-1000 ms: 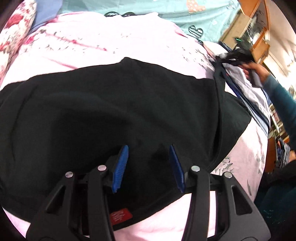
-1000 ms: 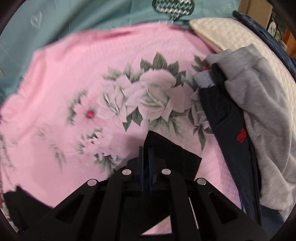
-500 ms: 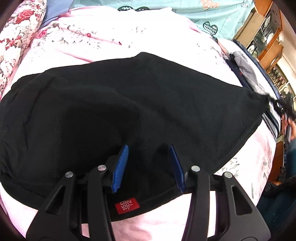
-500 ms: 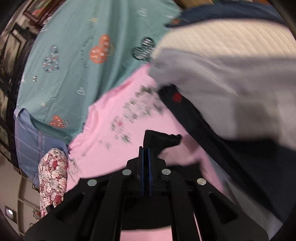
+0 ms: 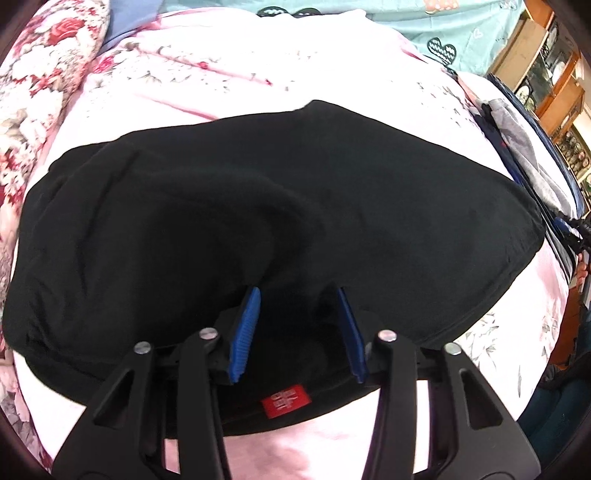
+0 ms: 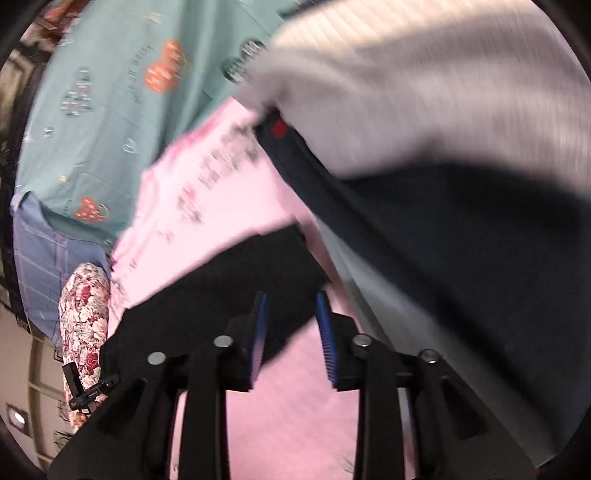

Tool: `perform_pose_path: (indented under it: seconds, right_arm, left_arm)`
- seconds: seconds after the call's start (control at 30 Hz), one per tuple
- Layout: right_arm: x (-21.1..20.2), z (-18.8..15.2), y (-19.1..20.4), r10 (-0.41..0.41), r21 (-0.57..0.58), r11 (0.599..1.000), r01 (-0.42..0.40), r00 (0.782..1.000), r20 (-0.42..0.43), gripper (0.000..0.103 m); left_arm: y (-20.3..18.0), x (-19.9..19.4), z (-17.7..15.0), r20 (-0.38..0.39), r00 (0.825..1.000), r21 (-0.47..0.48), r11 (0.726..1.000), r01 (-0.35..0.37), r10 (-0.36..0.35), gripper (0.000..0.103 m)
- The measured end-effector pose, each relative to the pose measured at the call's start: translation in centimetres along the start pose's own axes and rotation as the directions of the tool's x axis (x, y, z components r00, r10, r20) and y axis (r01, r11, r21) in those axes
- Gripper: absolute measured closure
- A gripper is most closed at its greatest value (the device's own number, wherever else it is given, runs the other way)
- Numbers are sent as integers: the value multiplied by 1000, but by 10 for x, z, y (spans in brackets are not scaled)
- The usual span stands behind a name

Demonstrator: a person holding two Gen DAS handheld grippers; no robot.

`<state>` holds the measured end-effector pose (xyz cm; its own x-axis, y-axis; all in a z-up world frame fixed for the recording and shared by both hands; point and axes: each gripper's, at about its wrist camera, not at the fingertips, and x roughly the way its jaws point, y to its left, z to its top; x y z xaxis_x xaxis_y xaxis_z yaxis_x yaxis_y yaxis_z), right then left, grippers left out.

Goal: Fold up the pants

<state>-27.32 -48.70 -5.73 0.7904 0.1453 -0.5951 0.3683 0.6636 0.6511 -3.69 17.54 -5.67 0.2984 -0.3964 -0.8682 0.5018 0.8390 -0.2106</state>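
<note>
Black pants (image 5: 295, 206) lie spread across the pink floral sheet (image 5: 258, 74), with a red label (image 5: 285, 400) at their near edge. My left gripper (image 5: 297, 295) points down onto the near part of the pants. Its jaws are closing, black cloth lies between the blue pads (image 5: 245, 332), and a gap still shows. In the right wrist view a corner of the pants (image 6: 229, 288) rests on the sheet (image 6: 207, 206). My right gripper (image 6: 291, 295) is just over that corner; its jaws are opening and the pads (image 6: 325, 332) stand clear of the cloth.
Grey (image 6: 424, 92) and dark navy (image 6: 461, 240) clothes are piled close on the right of the right gripper. This pile (image 5: 517, 140) also lies at the bed's right edge in the left wrist view. A floral pillow (image 5: 37, 81) and a teal sheet (image 5: 461, 26) lie beyond. A hand (image 5: 583, 266) shows at the far right.
My right gripper swung across the bed with the pants' corner pinched, then parted its jaws and let the cloth go. The pants now lie stretched out to the right. My left gripper's jaws narrowed slightly.
</note>
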Motion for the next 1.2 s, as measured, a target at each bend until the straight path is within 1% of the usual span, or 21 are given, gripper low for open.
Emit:
perform_pose_path:
  seconds: [0.07, 0.1, 0.13, 0.2, 0.23, 0.27, 0.3, 0.37, 0.43, 0.5, 0.53, 0.57, 0.6, 0.7, 0.77, 0.83, 0.9, 1.0, 1.1, 1.17, 1.2]
  right_arm:
    - [9, 3, 12, 70, -17, 997, -71, 997, -21, 66]
    - [20, 1, 18, 105, -25, 994, -107, 993, -59, 63]
    - [30, -1, 18, 107, -21, 994, -110, 990, -89, 59]
    - [59, -12, 11, 21, 2, 1000, -21, 981, -194, 56]
    - [60, -14, 10, 10, -14, 1000, -13, 985, -174, 62]
    - [59, -13, 15, -5, -35, 999, -1, 983, -181, 62]
    - [55, -11, 20, -25, -50, 999, 16, 982, -185, 62]
    - [48, -6, 37, -9, -74, 997, -3, 987, -160, 61]
    - [42, -3, 59, 11, -140, 990, -30, 990, -137, 56]
    - [45, -3, 79, 28, -191, 980, -51, 992, -125, 52]
    - [51, -4, 91, 52, -217, 973, -82, 989, -140, 52]
    - [60, -5, 103, 72, -239, 965, -111, 984, -165, 52]
    - [71, -7, 116, 87, -263, 955, -137, 977, -193, 52]
    - [106, -13, 153, 110, -330, 922, -201, 955, -276, 52]
    - [137, -22, 187, 112, -374, 894, -246, 932, -344, 52]
    - [170, -35, 231, 112, -432, 849, -304, 903, -415, 52]
    - [190, -48, 263, 100, -491, 799, -348, 881, -463, 52]
    - [224, -65, 329, 76, -583, 695, -422, 849, -524, 52]
    - [257, -76, 390, 36, -652, 606, -455, 835, -549, 52]
    - [278, -80, 416, 23, -680, 571, -459, 838, -546, 52]
    - [286, -80, 424, 15, -686, 563, -461, 836, -549, 52]
  left_arm:
    - [8, -3, -4, 9, 1000, -15, 1000, -4, 4, 66]
    - [14, -6, -6, 14, 1000, -41, 999, 9, -8, 66]
    - [18, -10, -8, 16, 1000, -63, 998, 15, -14, 67]
    - [21, -23, -12, 36, 999, -71, 997, -23, 25, 66]
    - [24, -35, -14, 62, 997, -80, 996, -45, 50, 60]
    - [28, -43, -15, 82, 995, -90, 995, -51, 58, 50]
    - [36, -60, -17, 132, 988, -123, 990, -69, 85, 47]
    - [49, -80, -19, 186, 976, -176, 981, -80, 113, 46]
    - [70, -100, -24, 231, 963, -266, 961, -78, 142, 43]
    - [85, -104, -29, 218, 962, -345, 935, -84, 167, 42]
    - [96, -103, -34, 202, 968, -398, 916, -56, 147, 42]
    - [101, -101, -37, 191, 972, -421, 906, -45, 137, 42]
    - [109, -95, -40, 162, 978, -463, 885, -45, 134, 42]
    - [120, -85, -44, 153, 980, -514, 857, -31, 127, 44]
    - [124, -82, -43, 190, 974, -542, 840, -4, 128, 46]
    - [125, -82, -41, 221, 968, -553, 833, 23, 120, 49]
    - [128, -78, -43, 222, 969, -567, 823, 37, 110, 50]
    - [133, -80, -52, 224, 970, -594, 802, 61, 92, 50]
    - [139, -87, -62, 238, 960, -612, 790, 33, 145, 47]
    - [145, -87, -65, 261, 958, -615, 785, 70, 119, 40]
    - [147, -85, -64, 269, 958, -616, 783, 92, 99, 40]
